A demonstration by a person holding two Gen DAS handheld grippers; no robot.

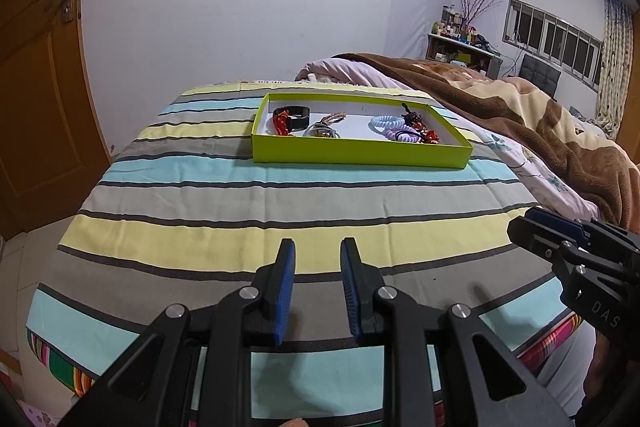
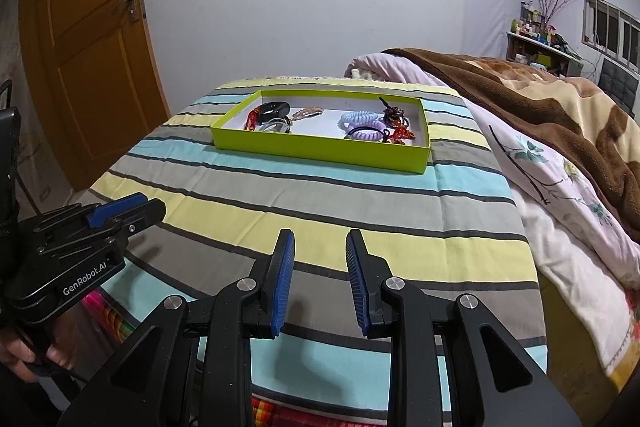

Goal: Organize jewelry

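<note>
A lime-green shallow box (image 1: 360, 151) (image 2: 320, 149) lies on the striped cloth at the far end. Inside on its left are a black band (image 1: 298, 115) (image 2: 274, 108), a red cord piece (image 1: 281, 123) and a tan braided piece (image 1: 334, 117). On its right lie pale blue and purple coil hair ties (image 1: 390, 126) (image 2: 360, 123) and a dark beaded piece with red knot (image 1: 414, 119) (image 2: 396, 119). My left gripper (image 1: 318, 253) (image 2: 132, 209) is open and empty, near the front edge. My right gripper (image 2: 320, 243) (image 1: 536, 223) is open and empty, beside it.
The striped cloth (image 1: 280, 203) covers a table-like surface. A brown blanket (image 1: 520, 115) and floral quilt (image 2: 560, 195) lie on the bed to the right. A wooden door (image 2: 88, 47) stands at the left. A shelf with bottles (image 1: 460, 39) is far right.
</note>
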